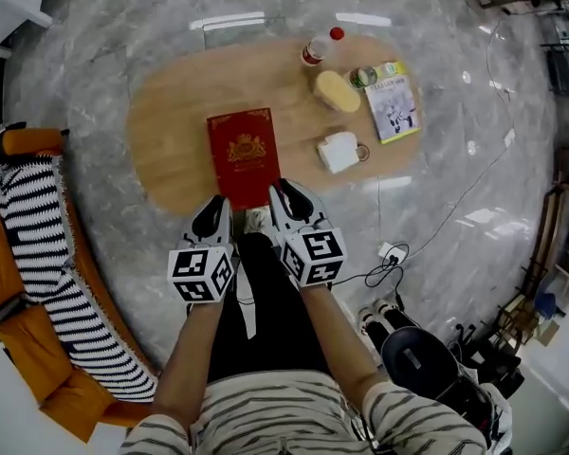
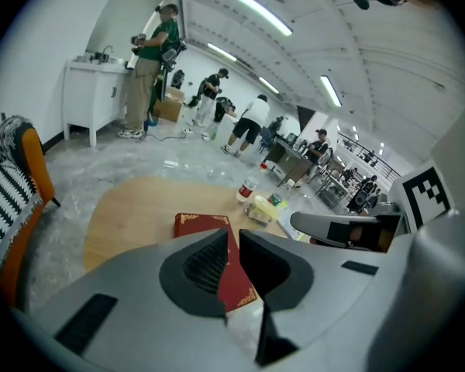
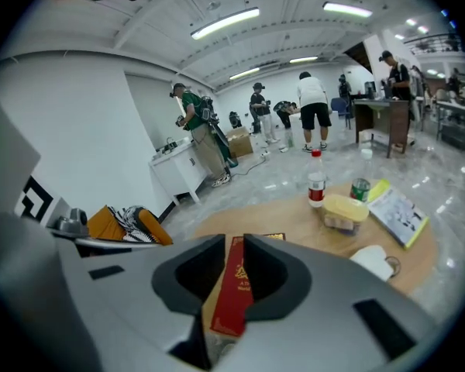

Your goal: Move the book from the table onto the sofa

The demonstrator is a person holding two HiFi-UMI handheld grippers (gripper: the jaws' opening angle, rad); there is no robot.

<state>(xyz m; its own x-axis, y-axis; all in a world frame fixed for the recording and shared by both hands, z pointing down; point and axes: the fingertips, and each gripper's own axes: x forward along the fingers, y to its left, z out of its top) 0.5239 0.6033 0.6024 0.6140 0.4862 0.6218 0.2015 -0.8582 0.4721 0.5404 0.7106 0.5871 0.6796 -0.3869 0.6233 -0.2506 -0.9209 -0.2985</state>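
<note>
A pale oval wooden table (image 1: 171,131) stands on grey marble floor. In the head view the red book (image 1: 242,154) lies flat at frame centre, and the sofa (image 1: 24,335) is at lower left.

In the left gripper view, the left gripper (image 2: 232,242) has its jaws all but together, holding nothing, with the book beyond them.

In the right gripper view, the right gripper (image 3: 234,246) is slightly parted and empty.

The book is likely a stiff, weighty hardback with a slick cover, so pinch its near edge from both sides.

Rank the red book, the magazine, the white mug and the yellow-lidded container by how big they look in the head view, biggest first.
1. red book
2. magazine
3. yellow-lidded container and white mug: these two look about alike, so I am not ranking them against each other.
</note>
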